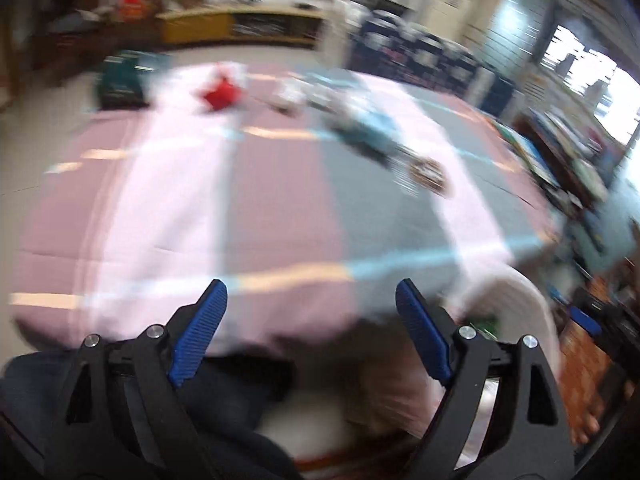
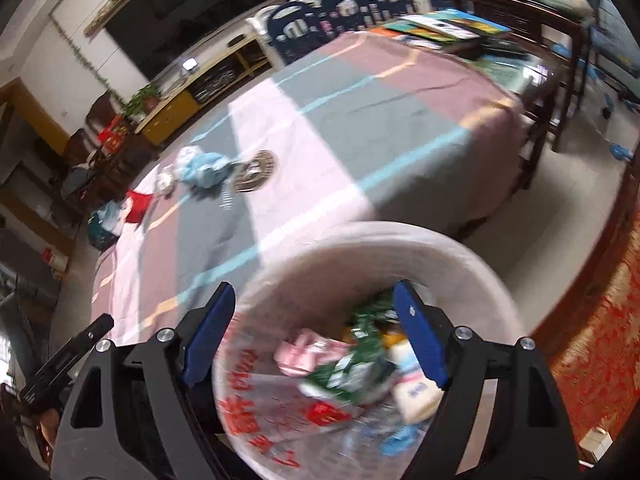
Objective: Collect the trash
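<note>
A table with a pink, grey and mauve cloth [image 1: 280, 208] [image 2: 360, 128] carries trash at its far side: a red wrapper [image 1: 220, 94] [image 2: 138, 204], a light blue crumpled wrapper [image 1: 372, 128] [image 2: 204, 168], a small white scrap [image 2: 165, 182] and a round brown patterned piece [image 1: 430, 172] [image 2: 256, 170]. A white bin [image 2: 400, 248] lined with a printed clear bag holds several wrappers [image 2: 348, 364]. My right gripper [image 2: 316, 300] is open and empty right over the bin. My left gripper [image 1: 310, 300] is open and empty above the table's near edge. The left view is blurred.
The bin's rim shows at the lower right of the left wrist view [image 1: 516, 292]. Dark blue chairs [image 2: 340, 12] stand beyond the table. Books and papers [image 2: 440, 26] lie at its far end. A red patterned rug [image 2: 600, 340] covers the floor on the right.
</note>
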Demonstrator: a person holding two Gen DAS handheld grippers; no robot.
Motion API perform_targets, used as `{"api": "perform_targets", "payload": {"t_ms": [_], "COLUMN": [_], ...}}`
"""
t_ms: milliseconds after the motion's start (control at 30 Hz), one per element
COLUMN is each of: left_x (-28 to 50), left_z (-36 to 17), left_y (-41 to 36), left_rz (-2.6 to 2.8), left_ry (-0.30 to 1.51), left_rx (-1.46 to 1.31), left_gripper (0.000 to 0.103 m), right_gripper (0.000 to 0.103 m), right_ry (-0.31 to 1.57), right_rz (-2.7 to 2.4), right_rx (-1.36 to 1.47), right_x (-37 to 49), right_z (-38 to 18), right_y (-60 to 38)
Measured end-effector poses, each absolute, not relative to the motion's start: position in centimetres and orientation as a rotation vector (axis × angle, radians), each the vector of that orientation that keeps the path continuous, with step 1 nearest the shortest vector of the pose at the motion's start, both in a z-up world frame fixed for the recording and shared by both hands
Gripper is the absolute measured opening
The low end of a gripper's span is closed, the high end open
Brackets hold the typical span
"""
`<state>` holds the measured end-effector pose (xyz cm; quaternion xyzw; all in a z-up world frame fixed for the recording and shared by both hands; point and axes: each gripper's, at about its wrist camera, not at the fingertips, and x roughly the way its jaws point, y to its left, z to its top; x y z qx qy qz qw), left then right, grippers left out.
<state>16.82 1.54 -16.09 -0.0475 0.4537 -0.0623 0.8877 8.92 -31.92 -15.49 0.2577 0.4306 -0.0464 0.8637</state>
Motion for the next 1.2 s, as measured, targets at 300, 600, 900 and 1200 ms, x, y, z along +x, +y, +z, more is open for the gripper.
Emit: {"api": "perform_targets", "payload": {"t_ms": [300, 600, 900, 1200], "left_x": [18.3, 18.1, 18.0, 17.5], "left_z": [-16.7, -19.0, -19.7, -20.2], "left_y": [9.1, 15.0, 16.0, 18.1], "left_rz": [0.305, 0.278, 0.248, 0.317], "left_ry": [0.793, 0.857, 0.829, 0.802], "left_rx": [-0.033, -0.337, -0.431, -0.553], "left_gripper": [0.086, 0.086, 0.086, 0.086], "right_gripper": [0.080, 0.080, 0.057, 0.031], "right_ry": [0.834, 0.954, 1.059, 1.192], "right_rz": [0.184, 0.325, 0.235, 0.619], "right_rx": [0.339, 0.231, 0.064, 0.211], "right_x": [23.3, 42.3, 51.0, 43.6], "right_z": [-13.3, -15.6, -20.8, -20.4], "right_y": [-18.4, -3.2, 4.1, 1.4]}}
